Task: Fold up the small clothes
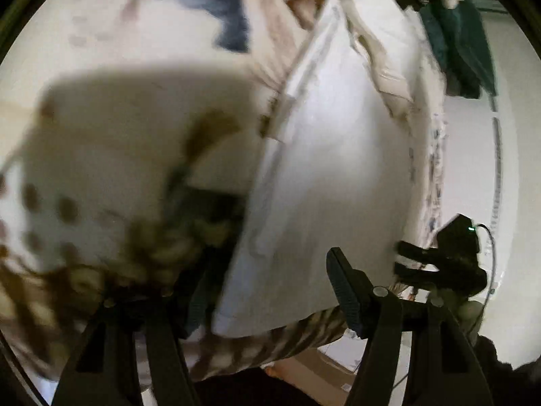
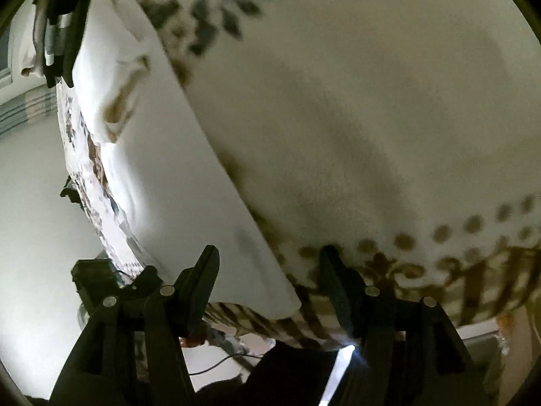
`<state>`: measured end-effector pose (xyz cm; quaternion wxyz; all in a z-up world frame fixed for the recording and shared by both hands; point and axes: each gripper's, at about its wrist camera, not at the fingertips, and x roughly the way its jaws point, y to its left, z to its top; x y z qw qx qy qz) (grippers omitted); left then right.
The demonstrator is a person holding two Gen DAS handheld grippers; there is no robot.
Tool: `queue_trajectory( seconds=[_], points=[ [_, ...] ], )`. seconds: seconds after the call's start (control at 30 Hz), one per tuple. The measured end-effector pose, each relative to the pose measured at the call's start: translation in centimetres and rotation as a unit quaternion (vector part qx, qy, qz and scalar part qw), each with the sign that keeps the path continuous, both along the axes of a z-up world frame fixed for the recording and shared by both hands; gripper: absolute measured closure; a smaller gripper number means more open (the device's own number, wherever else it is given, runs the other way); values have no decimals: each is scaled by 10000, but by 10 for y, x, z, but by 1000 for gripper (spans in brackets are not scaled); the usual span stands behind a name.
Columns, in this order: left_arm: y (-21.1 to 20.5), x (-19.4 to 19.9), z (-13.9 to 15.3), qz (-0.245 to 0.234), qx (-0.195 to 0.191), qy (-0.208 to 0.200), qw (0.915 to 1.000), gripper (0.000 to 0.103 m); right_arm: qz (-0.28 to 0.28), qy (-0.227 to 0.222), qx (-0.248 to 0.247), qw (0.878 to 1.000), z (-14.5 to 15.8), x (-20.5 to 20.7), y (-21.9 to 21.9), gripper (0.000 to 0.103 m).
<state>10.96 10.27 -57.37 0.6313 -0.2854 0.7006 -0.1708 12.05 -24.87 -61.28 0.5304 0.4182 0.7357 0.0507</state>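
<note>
A white garment (image 1: pixel 324 182) lies spread flat on a cream bedspread with brown and blue floral print (image 1: pixel 111 128). In the left wrist view my left gripper (image 1: pixel 267 270) is open, its right finger (image 1: pixel 345 287) over the garment's near edge and its left finger hidden in blur and shadow. In the right wrist view the same white garment (image 2: pixel 162 169) runs from top left to the near edge. My right gripper (image 2: pixel 267 264) is open, its fingers straddling the garment's near corner. The right gripper (image 1: pixel 436 264) also shows in the left wrist view at the garment's right side.
Rumpled cream cloth (image 1: pixel 382 67) lies at the garment's far end. Dark green and other clothes (image 1: pixel 463 50) hang beyond the bed. The bed edge with a patterned border (image 2: pixel 91 169) drops to a pale floor (image 2: pixel 33 203). A cable (image 2: pixel 216 362) lies on the floor.
</note>
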Motion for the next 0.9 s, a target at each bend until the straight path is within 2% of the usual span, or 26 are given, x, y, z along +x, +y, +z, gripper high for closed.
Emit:
queue_trajectory(
  seconds=[0.03,0.07,0.1,0.13,0.17,0.2,0.37,0.47,0.63,0.7,0.8,0.83,0.87,0.9],
  points=[
    [-4,-1,2,-31,79,-87,9999,43,-51,-14,54,10000,-2,0,2,39],
    [-7,-1,5,-37,80,-178,9998,55,-132,-88,158,9997,-2,0,4,39],
    [-10,-2,9,-68,153,-294,9994,75,-174,-153,220,9995,-1,0,7,44],
    [-13,-3,10,-169,191,-310,9992,100,-168,-205,285,9992,-2,0,13,53],
    [-13,-5,12,-178,202,-329,9991,101,-98,-227,388,9989,0,0,18,81],
    [-11,-6,16,-126,171,-351,9992,101,-84,-208,397,9990,2,1,23,96],
    [6,1,42,274,-224,-297,9989,101,-541,-390,681,9954,24,2,23,99],
    [14,19,68,523,-502,-452,9963,101,-739,-612,850,9918,47,17,19,99],
    [13,96,102,809,-816,-980,9885,101,-931,-1242,808,9846,87,96,19,99],
    [11,139,107,903,-903,-1255,9838,101,-1087,-1480,743,9802,92,131,14,99],
    [11,198,100,1027,-890,-1294,9822,99,-1321,-1697,715,9740,91,198,11,99],
    [12,223,96,1109,-862,-1234,9824,94,-1371,-1690,679,9737,88,217,10,98],
    [13,238,96,1147,-789,-1245,9824,78,-1436,-1680,674,9729,86,228,9,97],
    [16,247,98,1173,-773,-1287,9817,67,-1574,-1677,793,9700,80,247,8,92]
  ],
)
